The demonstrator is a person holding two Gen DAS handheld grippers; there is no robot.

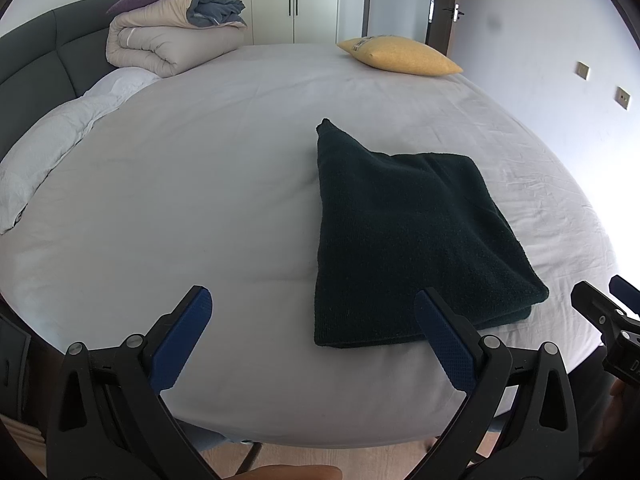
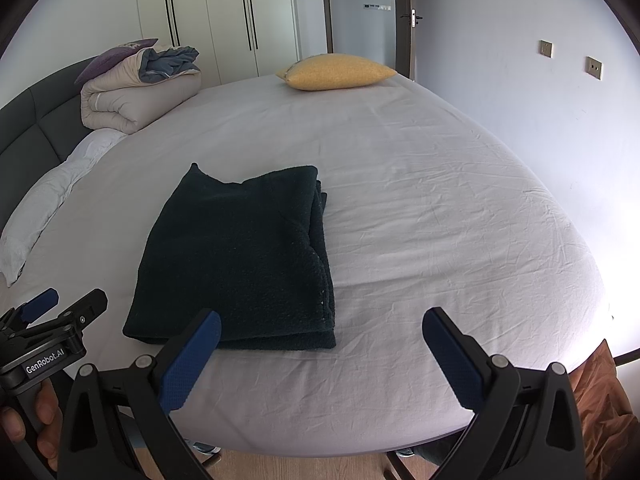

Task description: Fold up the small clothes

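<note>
A dark green knitted garment (image 1: 404, 236) (image 2: 244, 256) lies folded into a thick rectangle on the pale bed sheet (image 1: 200, 184) (image 2: 432, 216), near the bed's front edge. My left gripper (image 1: 316, 300) hangs open over the front edge, left of the garment, its right finger just in front of the garment's near edge. My right gripper (image 2: 320, 320) is open too, to the right of the garment, with its left finger overlapping the near edge. Nothing is between either pair of fingers. Each gripper shows at the edge of the other's view, the right gripper (image 1: 600, 300) and the left gripper (image 2: 68, 300).
A rolled beige duvet with a purple pillow (image 1: 168, 36) (image 2: 136, 84) sits at the back left by the dark headboard (image 1: 36, 60). A yellow cushion (image 1: 400, 56) (image 2: 336, 72) lies at the far edge. A white pillow (image 1: 52, 148) lies at the left. Wooden floor shows below.
</note>
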